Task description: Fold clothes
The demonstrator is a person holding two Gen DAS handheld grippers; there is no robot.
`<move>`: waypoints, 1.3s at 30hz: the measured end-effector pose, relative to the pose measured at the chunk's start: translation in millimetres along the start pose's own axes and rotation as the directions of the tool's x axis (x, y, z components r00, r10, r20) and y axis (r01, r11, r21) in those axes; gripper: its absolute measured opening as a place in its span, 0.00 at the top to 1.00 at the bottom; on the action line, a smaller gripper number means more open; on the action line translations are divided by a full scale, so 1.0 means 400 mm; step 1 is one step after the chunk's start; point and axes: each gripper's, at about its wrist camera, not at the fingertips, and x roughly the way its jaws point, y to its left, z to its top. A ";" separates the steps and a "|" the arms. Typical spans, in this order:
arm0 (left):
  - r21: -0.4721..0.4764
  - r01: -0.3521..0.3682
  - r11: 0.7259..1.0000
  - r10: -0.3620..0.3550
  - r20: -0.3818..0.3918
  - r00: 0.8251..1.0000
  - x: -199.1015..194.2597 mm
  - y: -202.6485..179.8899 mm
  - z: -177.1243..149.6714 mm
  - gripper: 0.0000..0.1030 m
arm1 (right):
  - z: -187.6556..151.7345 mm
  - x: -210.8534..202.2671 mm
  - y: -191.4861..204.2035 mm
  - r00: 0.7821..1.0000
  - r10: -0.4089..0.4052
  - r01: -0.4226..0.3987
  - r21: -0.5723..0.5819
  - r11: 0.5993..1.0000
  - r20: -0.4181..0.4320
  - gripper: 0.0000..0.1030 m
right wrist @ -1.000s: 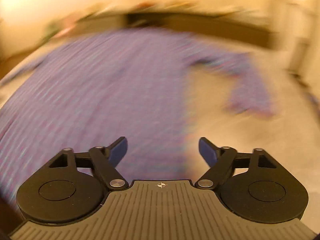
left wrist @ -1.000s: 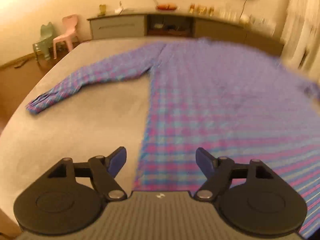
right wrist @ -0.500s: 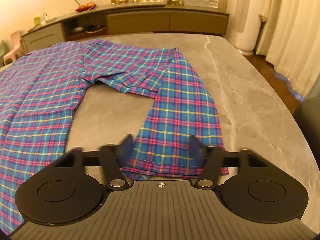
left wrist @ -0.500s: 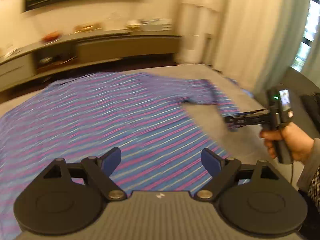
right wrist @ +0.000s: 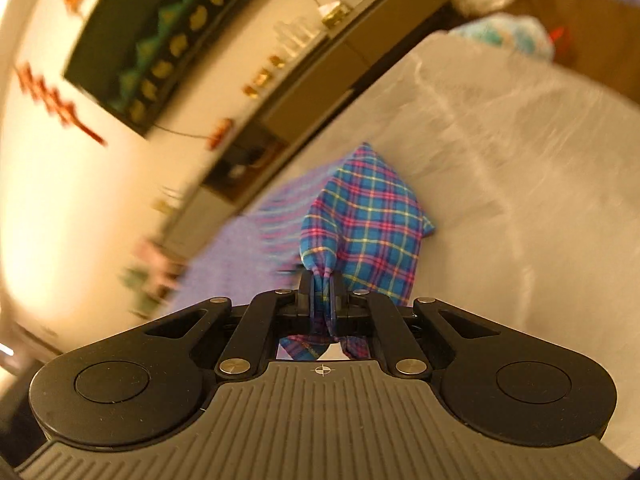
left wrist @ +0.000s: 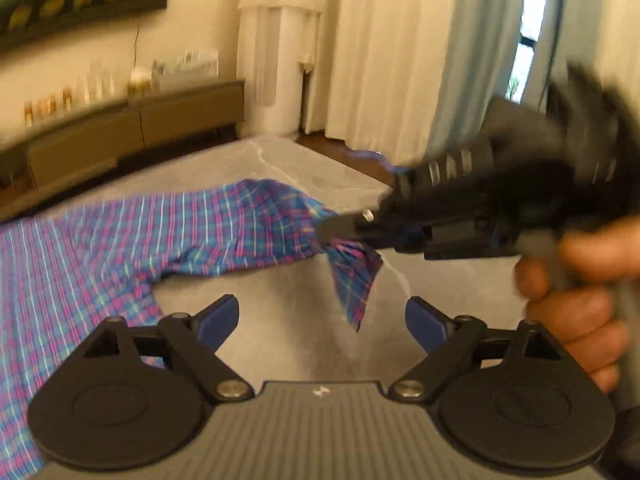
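Note:
A blue and pink plaid shirt [left wrist: 92,256] lies spread on the grey marbled table [left wrist: 280,168]. Its right sleeve [left wrist: 260,220] is lifted off the table at the cuff. My right gripper [right wrist: 322,292] is shut on that cuff, and the sleeve [right wrist: 368,220] bunches out ahead of its fingers. In the left wrist view the right gripper [left wrist: 336,234] comes in from the right, rolled onto its side, with the cuff's end hanging below it. My left gripper [left wrist: 322,316] is low over the table just in front of that hanging end, its jaws opening, with nothing pressed between them.
A person's hand [left wrist: 580,312] grips the right tool's handle. A long low sideboard [left wrist: 140,132] with small items runs along the far wall under a dark picture [right wrist: 180,36]. Pale curtains [left wrist: 380,60] hang beyond the table's right end. A light bundle [right wrist: 504,36] lies past the far corner.
My right gripper has shut on the sleeve's cuff, lifted it and rolled sideways. My left gripper has swung right across the shirt toward the right gripper, and its jaws have widened.

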 end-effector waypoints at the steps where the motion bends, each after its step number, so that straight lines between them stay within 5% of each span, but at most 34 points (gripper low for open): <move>1: 0.032 -0.010 0.999 0.010 0.007 1.000 0.011 -0.022 -0.004 0.10 | 0.000 0.001 -0.003 1.000 0.021 -0.021 0.019 1.000 -0.009 1.00; 7: 0.089 -0.126 0.988 0.124 0.029 0.992 0.058 -0.083 -0.003 0.11 | -0.002 0.003 -0.004 0.995 0.091 -0.089 0.065 0.994 -0.035 1.00; 8: 0.084 -0.129 0.988 0.127 0.035 0.991 0.062 -0.081 0.000 0.19 | -0.004 0.005 -0.004 0.994 0.104 -0.101 0.073 0.992 -0.039 1.00; 11: 0.053 -0.140 0.989 0.142 -0.041 0.989 0.084 -0.055 0.005 0.94 | -0.006 0.004 0.007 0.991 0.124 -0.122 0.057 0.991 -0.043 0.95; 12: 0.032 -0.152 0.988 0.154 -0.088 0.984 0.093 -0.040 0.005 0.99 | -0.006 0.001 0.009 0.990 0.132 -0.130 0.048 0.990 -0.040 0.85; 14: -0.001 -0.172 0.985 0.171 -0.123 0.978 0.085 -0.001 0.007 0.99 | -0.006 -0.019 0.013 0.992 0.124 -0.124 0.025 0.992 -0.012 0.55; 15: -0.024 -0.181 0.983 0.177 -0.122 0.977 0.066 0.026 0.015 0.99 | -0.007 -0.035 0.018 0.994 0.107 -0.107 0.003 0.994 0.011 0.49; 22: -0.228 -0.257 0.939 0.262 -0.012 0.965 -0.197 0.279 0.169 0.99 | -0.089 -0.127 0.077 0.997 -0.073 0.077 -0.183 0.980 0.025 0.44; 24: -0.282 -0.297 0.912 0.308 -0.003 0.951 -0.277 0.368 0.202 0.99 | -0.156 -0.152 0.097 0.994 -0.111 0.111 -0.247 0.963 0.017 0.29; 26: -0.330 -0.338 0.881 0.354 -0.014 0.935 -0.351 0.455 0.221 0.99 | -0.244 -0.169 0.116 0.988 -0.153 0.148 -0.327 0.934 0.012 0.17; 30: -0.385 -0.412 0.826 0.420 -0.067 0.905 -0.443 0.604 0.220 0.99 | -0.424 -0.183 0.143 0.957 -0.289 0.252 -0.449 0.857 -0.017 0.17; 32: -0.395 -0.416 0.819 0.421 -0.080 0.904 -0.474 0.641 0.223 0.99 | -0.488 -0.188 0.155 0.941 -0.338 0.285 -0.500 0.818 -0.017 0.16; 34: -0.383 -0.443 0.810 0.445 -0.090 0.891 -0.477 0.662 0.223 0.99 | -0.533 -0.179 0.165 0.918 -0.397 0.327 -0.557 0.764 -0.007 0.23; 36: -0.361 -0.454 0.815 0.458 -0.078 0.885 -0.476 0.669 0.231 0.99 | -0.564 -0.174 0.189 0.914 -0.407 0.319 -0.617 0.719 -0.001 0.50; 37: -0.362 -0.447 0.818 0.456 -0.064 0.888 -0.485 0.663 0.235 0.99 | -0.575 -0.173 0.201 0.917 -0.399 0.303 -0.636 0.710 -0.009 0.87; 38: -0.368 -0.436 0.821 0.452 -0.047 0.891 -0.492 0.663 0.242 0.99 | -0.586 -0.174 0.211 0.918 -0.398 0.305 -0.648 0.698 0.004 1.00; 39: -0.373 -0.425 0.825 0.447 -0.030 0.894 -0.500 0.662 0.249 0.99 | -0.596 -0.176 0.220 0.916 -0.399 0.317 -0.655 0.686 0.026 1.00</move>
